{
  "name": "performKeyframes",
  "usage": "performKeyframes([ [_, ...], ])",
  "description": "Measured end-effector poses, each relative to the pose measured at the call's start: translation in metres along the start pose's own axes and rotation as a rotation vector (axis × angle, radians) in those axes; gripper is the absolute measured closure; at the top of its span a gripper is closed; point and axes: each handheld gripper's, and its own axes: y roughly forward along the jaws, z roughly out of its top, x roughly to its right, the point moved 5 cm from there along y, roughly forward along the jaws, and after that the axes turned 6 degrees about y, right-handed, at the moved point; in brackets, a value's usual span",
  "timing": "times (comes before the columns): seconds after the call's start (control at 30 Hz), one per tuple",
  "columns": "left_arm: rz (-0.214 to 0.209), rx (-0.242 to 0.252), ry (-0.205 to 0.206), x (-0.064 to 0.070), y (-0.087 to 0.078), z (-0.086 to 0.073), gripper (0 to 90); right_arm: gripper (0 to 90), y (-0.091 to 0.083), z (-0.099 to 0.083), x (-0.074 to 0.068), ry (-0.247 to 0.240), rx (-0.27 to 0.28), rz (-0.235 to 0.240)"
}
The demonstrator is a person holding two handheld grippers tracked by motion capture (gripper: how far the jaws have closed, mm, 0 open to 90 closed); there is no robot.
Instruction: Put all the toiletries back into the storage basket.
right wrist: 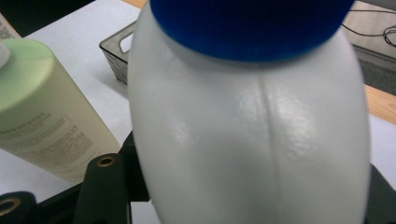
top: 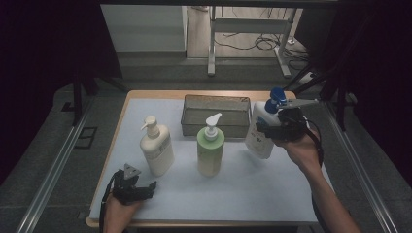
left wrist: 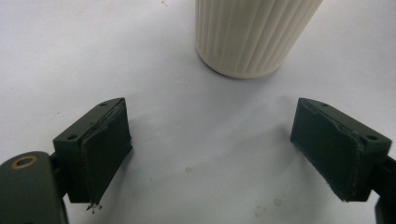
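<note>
My right claw (top: 273,130) is clenched on the white bottle (top: 258,131), which leans just right of the wire basket (top: 216,114), its long axis tilted and blue pump (top: 277,98) pointing up and away. Near the surface's (top: 252,189) front-left edge, bare room around it, my left claw (top: 145,188) sits released before the cream bottle (top: 156,147).

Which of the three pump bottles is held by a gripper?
The white bottle with the blue pump, at the right; the right gripper clamps it. The cream bottle and green bottle stand free.
</note>
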Motion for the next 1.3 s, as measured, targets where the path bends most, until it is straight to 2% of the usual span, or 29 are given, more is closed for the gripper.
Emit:
performKeyframes([
  [0.23,-0.001,0.0,0.001,0.0,0.0,0.0,11.8,39.8,0.002,0.011,-0.009,-0.017,0.0,0.011],
  [0.73,-0.001,0.001,0.0,0.0,0.0,0.0,11.7,39.9,0.006,0.036,-0.021,-0.024,0.013,0.029],
  [1.3,-0.003,0.002,-0.001,0.0,0.0,0.0,11.7,40.0,0.029,0.065,-0.035,-0.026,0.028,0.024],
])
